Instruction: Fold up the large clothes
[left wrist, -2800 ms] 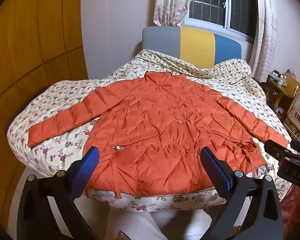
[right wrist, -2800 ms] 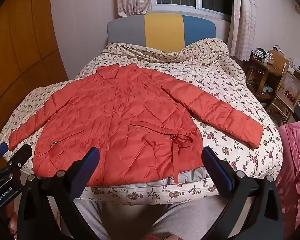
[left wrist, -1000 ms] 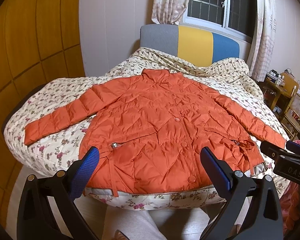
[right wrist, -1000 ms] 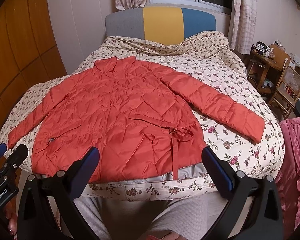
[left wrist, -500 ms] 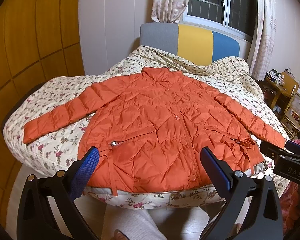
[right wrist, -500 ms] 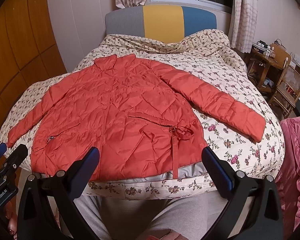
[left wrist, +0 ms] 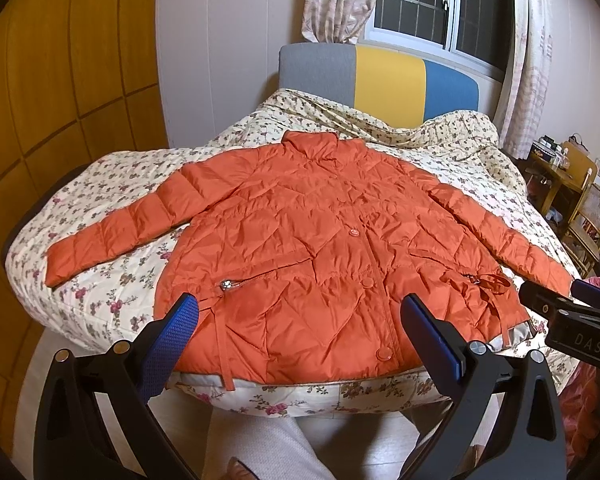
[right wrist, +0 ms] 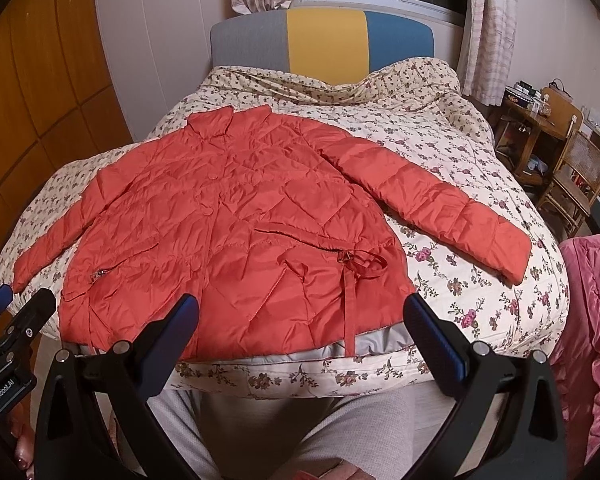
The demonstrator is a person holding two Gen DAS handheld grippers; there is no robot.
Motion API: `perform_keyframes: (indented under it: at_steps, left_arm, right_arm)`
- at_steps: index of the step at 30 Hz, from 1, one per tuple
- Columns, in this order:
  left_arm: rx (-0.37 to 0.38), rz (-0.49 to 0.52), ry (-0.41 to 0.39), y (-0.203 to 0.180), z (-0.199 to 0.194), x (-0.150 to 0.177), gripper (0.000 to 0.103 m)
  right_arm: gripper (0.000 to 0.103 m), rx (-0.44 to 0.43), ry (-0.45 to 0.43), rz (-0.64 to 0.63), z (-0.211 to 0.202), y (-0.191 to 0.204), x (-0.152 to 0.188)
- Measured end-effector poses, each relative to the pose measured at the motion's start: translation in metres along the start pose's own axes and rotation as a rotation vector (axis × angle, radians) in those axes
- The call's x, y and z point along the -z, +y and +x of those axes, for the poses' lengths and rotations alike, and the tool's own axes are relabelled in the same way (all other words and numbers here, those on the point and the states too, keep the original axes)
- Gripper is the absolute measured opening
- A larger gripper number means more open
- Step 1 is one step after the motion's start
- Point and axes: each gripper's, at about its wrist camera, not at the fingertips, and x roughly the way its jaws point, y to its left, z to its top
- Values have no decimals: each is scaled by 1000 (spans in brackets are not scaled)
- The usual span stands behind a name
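An orange quilted jacket (left wrist: 320,256) lies flat and face up on the bed, buttoned, both sleeves spread out to the sides; it also shows in the right wrist view (right wrist: 236,236). Its hem lies at the bed's near edge. My left gripper (left wrist: 300,324) is open and empty, held above and in front of the hem. My right gripper (right wrist: 300,324) is open and empty, also in front of the hem, towards the jacket's right side. Each gripper shows at the edge of the other's view.
The bed (right wrist: 480,280) has a floral quilt and a grey, yellow and blue headboard (right wrist: 324,40). A wooden wardrobe (left wrist: 52,80) stands at the left. A desk and chair (right wrist: 568,172) stand at the right. A pink blanket (right wrist: 592,320) lies at the near right.
Both grippers have drifted slightly, with the jacket shifting a little in view. The jacket lies as before and both grippers stay open.
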Motion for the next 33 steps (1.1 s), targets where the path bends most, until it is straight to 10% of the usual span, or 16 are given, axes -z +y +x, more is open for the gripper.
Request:
perform_keyframes:
  at_steps: [13,20,23,33]
  left_arm:
    - [27,-6,53,5,17,3,100]
    - [124,-90,100,24,47,6,100]
    - [197,-172,77,38,66,1,100]
    - [-23,-102,160,58,157,-38,100]
  right_arm:
    - [101,6,8,31,24,-18,-3]
    - [101,-210,-133,157,60,-84,-17]
    - [101,-128,-56,238,90,-113,-25]
    - [92,-246,81,763,188,-226,-13]
